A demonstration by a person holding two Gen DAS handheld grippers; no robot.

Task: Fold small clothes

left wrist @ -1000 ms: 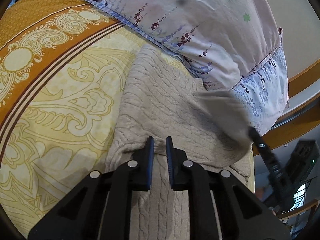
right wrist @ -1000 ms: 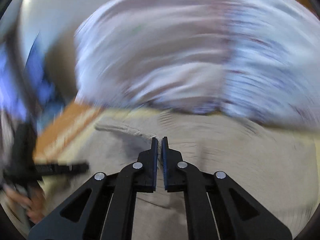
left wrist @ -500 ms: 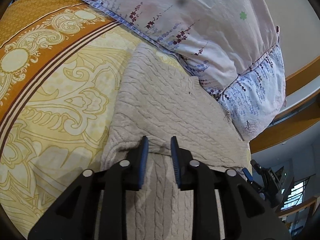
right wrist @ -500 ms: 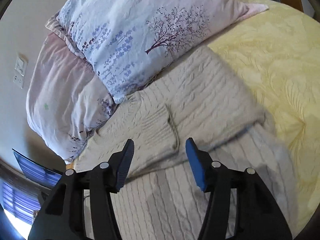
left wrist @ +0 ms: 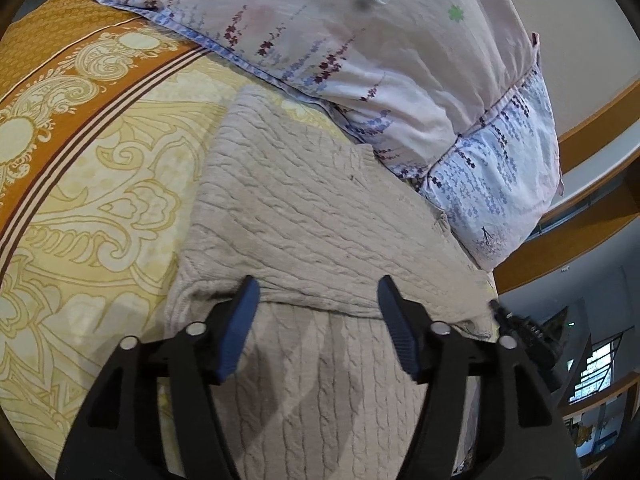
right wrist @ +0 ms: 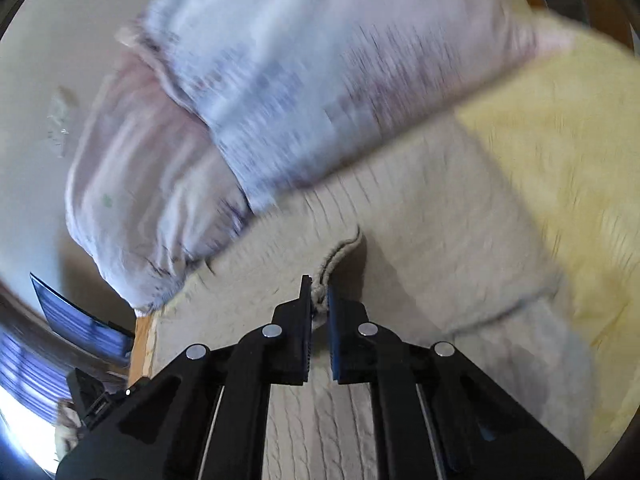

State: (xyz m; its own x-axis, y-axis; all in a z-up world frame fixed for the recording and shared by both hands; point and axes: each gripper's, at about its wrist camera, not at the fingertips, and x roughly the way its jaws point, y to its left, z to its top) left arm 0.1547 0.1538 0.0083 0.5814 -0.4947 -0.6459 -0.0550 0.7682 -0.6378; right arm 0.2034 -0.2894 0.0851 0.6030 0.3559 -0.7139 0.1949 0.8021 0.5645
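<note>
A beige cable-knit sweater [left wrist: 304, 208] lies on the bed below the pillows, with a sleeve folded across its body. My left gripper [left wrist: 318, 292] hovers over the lower edge of that folded part; its jaws are opening, and its blue pads [left wrist: 240, 320] do not press on the knit. In the right wrist view the same sweater [right wrist: 440, 240] is blurred by motion. My right gripper [right wrist: 319, 300] is shut on a ribbed cuff edge [right wrist: 336, 258] of the sweater, which rises a little between the pads. The right gripper's tip [left wrist: 516, 324] shows at the sweater's right edge in the left view.
The bed has a yellow patterned sheet [left wrist: 100, 200] with an orange border [left wrist: 48, 40]. Two floral pillows [left wrist: 360, 40] rest against the sweater's far edge; they also show in the right view [right wrist: 320, 80]. A wooden bed frame [left wrist: 580, 236] and the wall lie beyond.
My left gripper went from nearly shut to wide apart, letting go of the sweater's fold. My right gripper swung across to the sleeve, stood open half a second ago, and has closed on the cuff edge.
</note>
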